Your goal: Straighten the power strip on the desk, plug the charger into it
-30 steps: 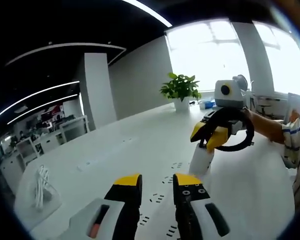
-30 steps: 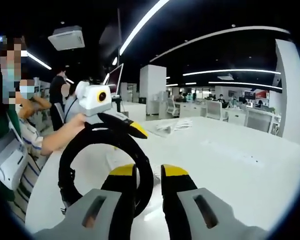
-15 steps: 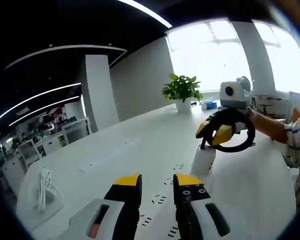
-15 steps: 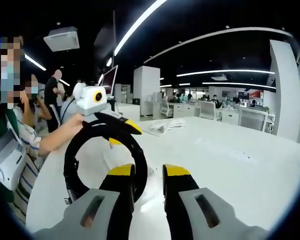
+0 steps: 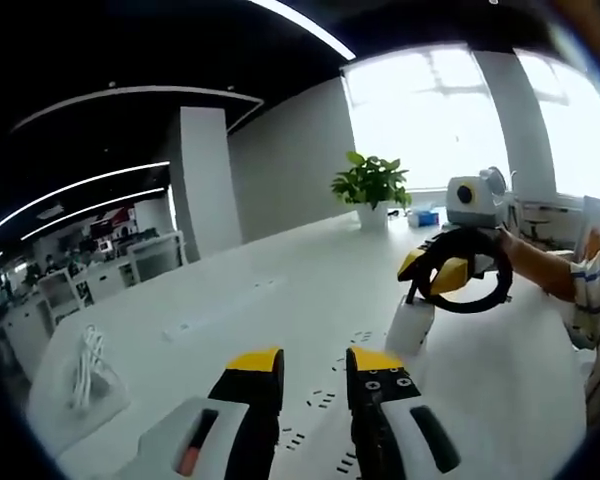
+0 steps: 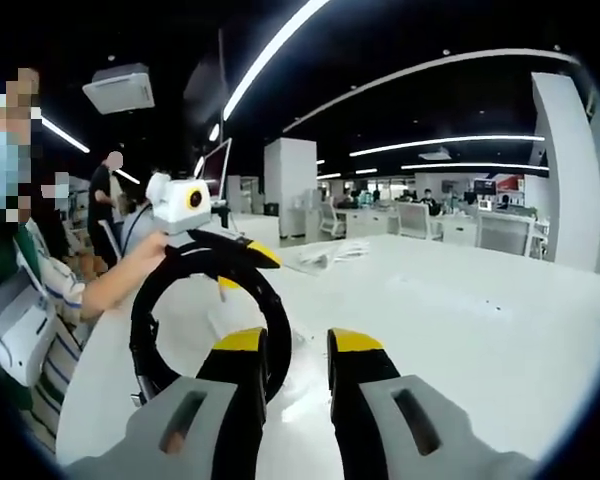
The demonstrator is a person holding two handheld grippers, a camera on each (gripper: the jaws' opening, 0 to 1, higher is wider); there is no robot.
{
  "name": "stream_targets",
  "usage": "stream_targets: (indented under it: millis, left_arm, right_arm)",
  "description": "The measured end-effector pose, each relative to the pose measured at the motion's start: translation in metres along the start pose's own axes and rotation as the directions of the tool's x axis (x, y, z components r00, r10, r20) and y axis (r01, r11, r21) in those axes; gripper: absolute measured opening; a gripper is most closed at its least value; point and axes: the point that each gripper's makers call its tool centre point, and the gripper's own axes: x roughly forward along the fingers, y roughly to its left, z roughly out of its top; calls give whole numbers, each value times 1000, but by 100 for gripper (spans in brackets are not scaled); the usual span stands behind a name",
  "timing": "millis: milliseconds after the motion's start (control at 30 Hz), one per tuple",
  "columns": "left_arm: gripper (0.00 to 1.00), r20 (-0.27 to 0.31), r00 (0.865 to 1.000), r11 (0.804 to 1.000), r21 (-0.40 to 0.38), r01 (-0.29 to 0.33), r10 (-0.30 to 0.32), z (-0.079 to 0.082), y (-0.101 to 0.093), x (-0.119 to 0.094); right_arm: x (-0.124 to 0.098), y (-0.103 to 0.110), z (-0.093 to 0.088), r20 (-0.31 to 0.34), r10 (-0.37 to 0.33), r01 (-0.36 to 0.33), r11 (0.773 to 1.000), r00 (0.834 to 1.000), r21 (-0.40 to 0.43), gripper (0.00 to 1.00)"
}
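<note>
Groups of dark socket slots mark a white power strip (image 5: 322,398) lying on the white desk (image 5: 270,300); its outline blends into the desk. My left gripper (image 5: 314,365) hovers over it, open, with nothing between the yellow tips. My right gripper (image 5: 430,270) hangs further along the strip, above a white block (image 5: 410,325) that touches the desk; I cannot tell whether that block is the charger. In the right gripper view my right gripper (image 6: 299,345) is open over bare desk, with the left gripper (image 6: 242,268) just beyond it.
A bundle of white cable (image 5: 85,370) lies at the desk's left end, also seen as a bundle (image 6: 330,255) far across. A low white bar (image 5: 185,327) sits mid-desk. A potted plant (image 5: 372,185) stands at the far end. A person's arm (image 6: 110,285) holds the left gripper.
Both views have shifted a little with the hands. The two grippers have drawn slightly apart. Jaw gaps look unchanged.
</note>
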Motion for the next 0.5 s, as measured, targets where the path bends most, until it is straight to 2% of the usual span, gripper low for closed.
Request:
stream_targets:
  millis: [267,500]
  left_arm:
    - [25,4,1000,1000,8,-5,4,0,-1,-8]
    - [24,7,1000,1000,-10,-6,6,-12,-2,-19]
  right_arm:
    - [-9,2,2,12,-4,4,1000,1000,-1,22]
    - [-20,0,-1,19,-9,9,1000,1000,-6,22]
